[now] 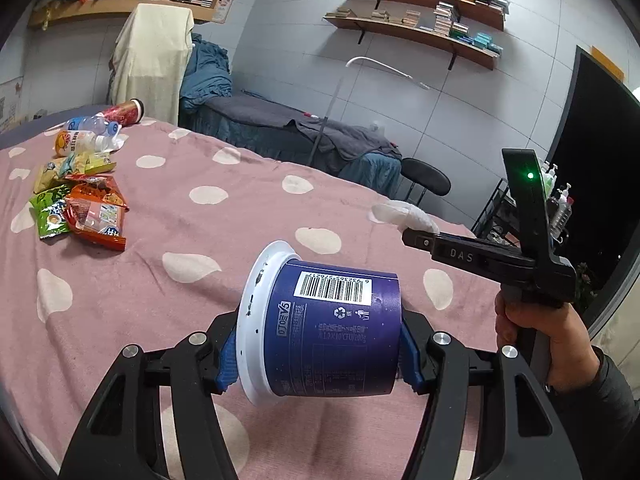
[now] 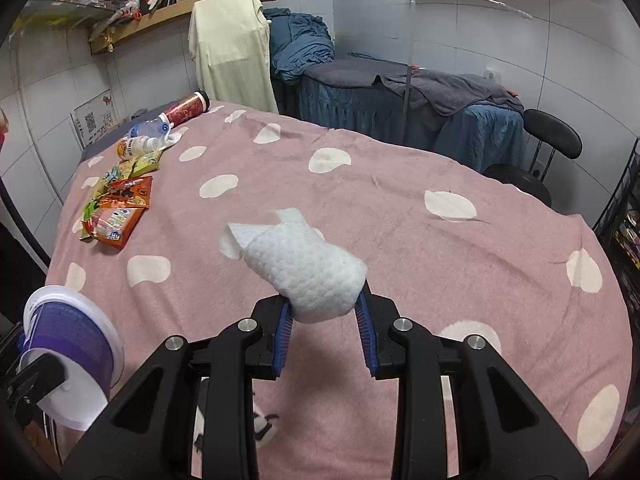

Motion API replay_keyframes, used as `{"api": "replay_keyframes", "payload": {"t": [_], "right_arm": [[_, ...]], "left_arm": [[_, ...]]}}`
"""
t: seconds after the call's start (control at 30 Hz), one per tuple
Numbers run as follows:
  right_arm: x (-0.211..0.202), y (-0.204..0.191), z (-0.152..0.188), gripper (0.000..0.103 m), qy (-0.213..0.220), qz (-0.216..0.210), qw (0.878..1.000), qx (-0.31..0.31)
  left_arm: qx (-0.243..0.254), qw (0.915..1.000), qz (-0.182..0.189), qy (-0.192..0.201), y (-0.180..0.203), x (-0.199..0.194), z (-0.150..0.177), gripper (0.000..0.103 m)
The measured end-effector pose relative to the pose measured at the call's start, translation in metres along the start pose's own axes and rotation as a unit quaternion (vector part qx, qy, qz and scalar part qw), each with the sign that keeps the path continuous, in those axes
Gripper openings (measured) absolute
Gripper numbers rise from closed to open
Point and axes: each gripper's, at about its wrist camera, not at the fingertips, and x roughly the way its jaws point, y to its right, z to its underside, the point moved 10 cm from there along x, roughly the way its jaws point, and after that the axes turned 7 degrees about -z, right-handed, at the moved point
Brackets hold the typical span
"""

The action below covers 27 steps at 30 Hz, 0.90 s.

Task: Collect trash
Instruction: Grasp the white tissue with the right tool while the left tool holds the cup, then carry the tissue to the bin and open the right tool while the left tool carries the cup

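Gripping a purple yogurt cup [image 1: 332, 328] across its sides, the left hand-held gripper [image 1: 320, 356] is holding it tipped on its side above the pink spotted blanket [image 1: 224, 240], with the white rim of the cup turned to the left and the barcode facing up; both blue pads are pressing on the cup. Over on the right, the right hand-held gripper [image 2: 325, 320] is clenching a crumpled white paper towel [image 2: 304, 264] between its blue pads, and the loose end of the towel is sticking out toward the far side, clear of the blanket. From the left wrist view that same gripper is showing side-on at the right, with a person's hand [image 1: 532, 340] wrapping around its handle and a dark sleeve behind it. From the right wrist view the purple cup is appearing at the near left edge. Far to the left on the blanket, a heap of trash is lying together: orange and green snack wrappers [image 2: 118, 216], a small white bottle [image 2: 138, 146], a clear plastic bottle [image 2: 150, 128] and a red can [image 2: 186, 108] on its side at the far end. Beyond the blanket, a bed [image 2: 400, 100] with blue and grey covers is standing against the wall, with a black chair [image 2: 552, 140] just beside it on the right.
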Motion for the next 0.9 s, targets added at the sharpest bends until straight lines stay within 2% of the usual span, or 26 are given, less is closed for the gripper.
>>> {"api": "replay_keyframes", "payload": {"t": [0.13, 0.33, 0.67, 0.9], "right_arm": [[-0.031, 0.007, 0.014, 0.030, 0.010, -0.013, 0.999, 0.034], [-0.088, 0.023, 0.038, 0.030, 0.041, 0.004, 0.998, 0.056], [-0.176, 0.071, 0.100, 0.030, 0.087, 0.065, 0.988, 0.110], [-0.225, 0.109, 0.141, 0.030, 0.115, 0.112, 0.975, 0.155]], "left_arm": [[0.011, 0.9998, 0.018, 0.001, 0.022, -0.006, 0.005, 0.061], [0.029, 0.9979, 0.057, -0.009, 0.063, -0.012, 0.017, 0.061], [0.073, 0.9903, 0.116, -0.024, 0.133, -0.017, 0.040, 0.061], [0.108, 0.9812, 0.157, -0.032, 0.180, -0.025, 0.058, 0.061]]}}
